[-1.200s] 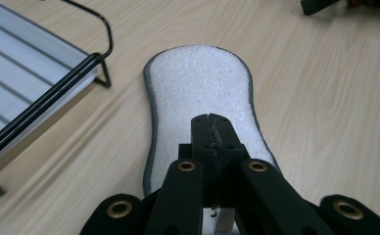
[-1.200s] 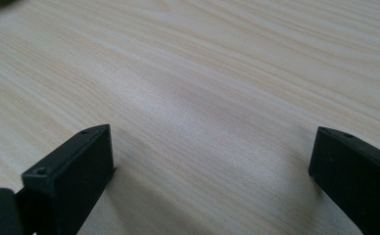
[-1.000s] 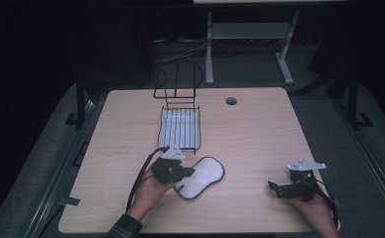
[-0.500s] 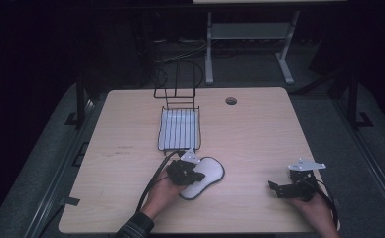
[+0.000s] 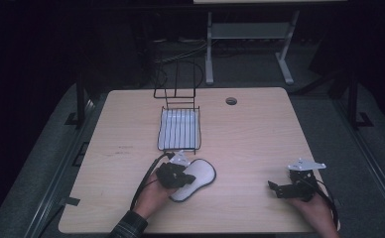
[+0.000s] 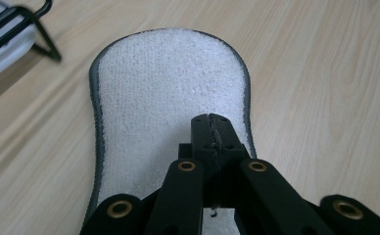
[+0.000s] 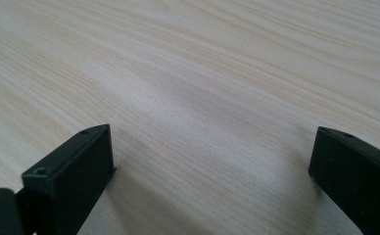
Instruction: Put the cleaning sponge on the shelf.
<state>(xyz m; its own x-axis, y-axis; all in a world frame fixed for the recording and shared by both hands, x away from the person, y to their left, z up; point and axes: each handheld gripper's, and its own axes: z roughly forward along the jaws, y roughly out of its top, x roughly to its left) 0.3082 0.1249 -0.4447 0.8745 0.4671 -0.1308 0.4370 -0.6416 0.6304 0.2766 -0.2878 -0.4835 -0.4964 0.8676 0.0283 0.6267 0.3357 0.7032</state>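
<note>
Since a second ago the left gripper point(image 5: 179, 174) has slid from the near-left end of the white pad point(image 5: 196, 178) toward the wire rack point(image 5: 179, 130), and the pad has swung with it, its far end now nearer the rack's front edge. The right gripper point(image 5: 276, 189) has kept its place, well to the right of the pad.

In the left gripper view the jaws are pressed together, tips meeting low over the white pad's point(image 6: 168, 98) fuzzy face; whether they pinch any of it cannot be made out. The pad's near end is cut off behind the jaws. In the right gripper view the right gripper point(image 7: 211, 156) has its jaws wide apart over bare table point(image 7: 202, 63).

The pad lies flat on the table, just in front of the rack, whose black foot point(image 6: 41, 34) shows blurred at its far left corner
</note>
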